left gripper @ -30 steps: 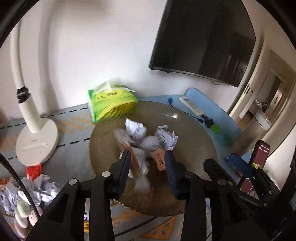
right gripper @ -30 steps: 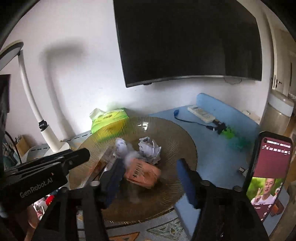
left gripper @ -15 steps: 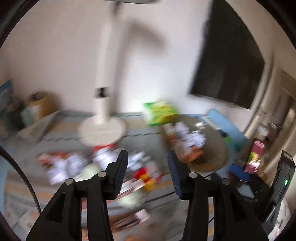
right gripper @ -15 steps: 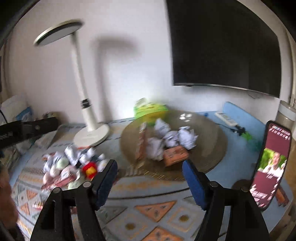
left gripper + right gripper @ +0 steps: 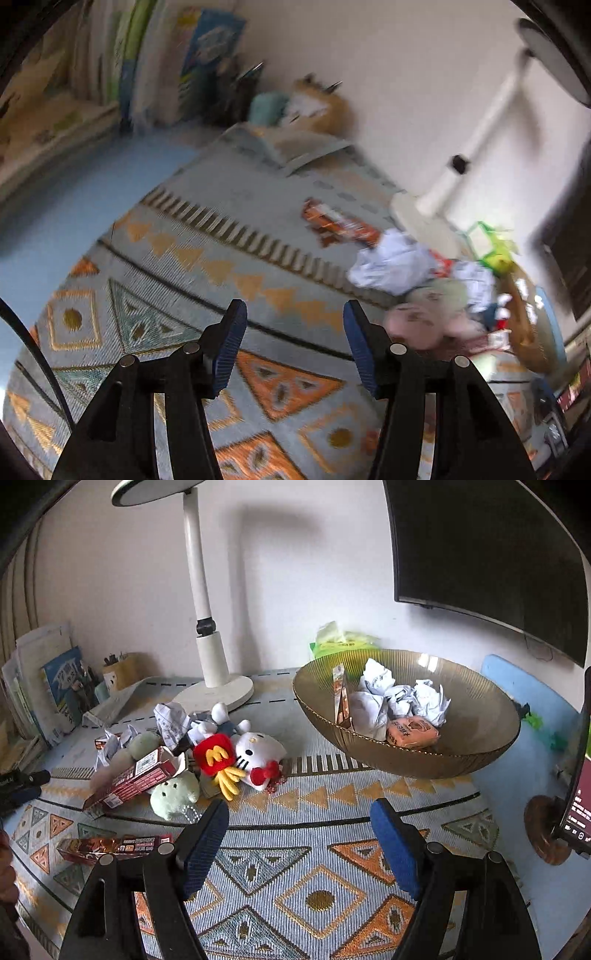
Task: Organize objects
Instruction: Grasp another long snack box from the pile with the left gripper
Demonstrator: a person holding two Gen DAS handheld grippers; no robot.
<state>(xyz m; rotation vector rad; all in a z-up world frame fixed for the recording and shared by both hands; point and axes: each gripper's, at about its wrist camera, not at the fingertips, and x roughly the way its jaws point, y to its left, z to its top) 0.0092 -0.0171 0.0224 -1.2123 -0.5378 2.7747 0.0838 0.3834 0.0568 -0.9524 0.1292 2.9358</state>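
A brown ribbed glass bowl (image 5: 480, 716) on the patterned mat holds several crumpled paper balls (image 5: 428, 698), an orange packet (image 5: 412, 733) and a snack stick pack (image 5: 340, 690). Left of it lies a pile: a Hello Kitty plush (image 5: 255, 751), a red fries plush (image 5: 216, 757), a green plush (image 5: 175, 794), a red box (image 5: 129, 779) and paper balls (image 5: 170, 720). My right gripper (image 5: 299, 830) is open and empty, above the mat in front of both. My left gripper (image 5: 293, 339) is open and empty over the mat, the pile (image 5: 399, 266) to its right, blurred.
A white desk lamp (image 5: 210, 657) stands behind the pile. A green tissue pack (image 5: 340, 640) sits behind the bowl. Books (image 5: 40, 686) and a pen holder (image 5: 118, 672) stand at the left. A phone on a stand (image 5: 576, 794) is at the right edge. A snack wrapper (image 5: 110, 845) lies front left.
Both grippers have pulled back from the bowl, leaving the packets in it. The left gripper has swung far left toward the pile; the right has backed off to a wider view.
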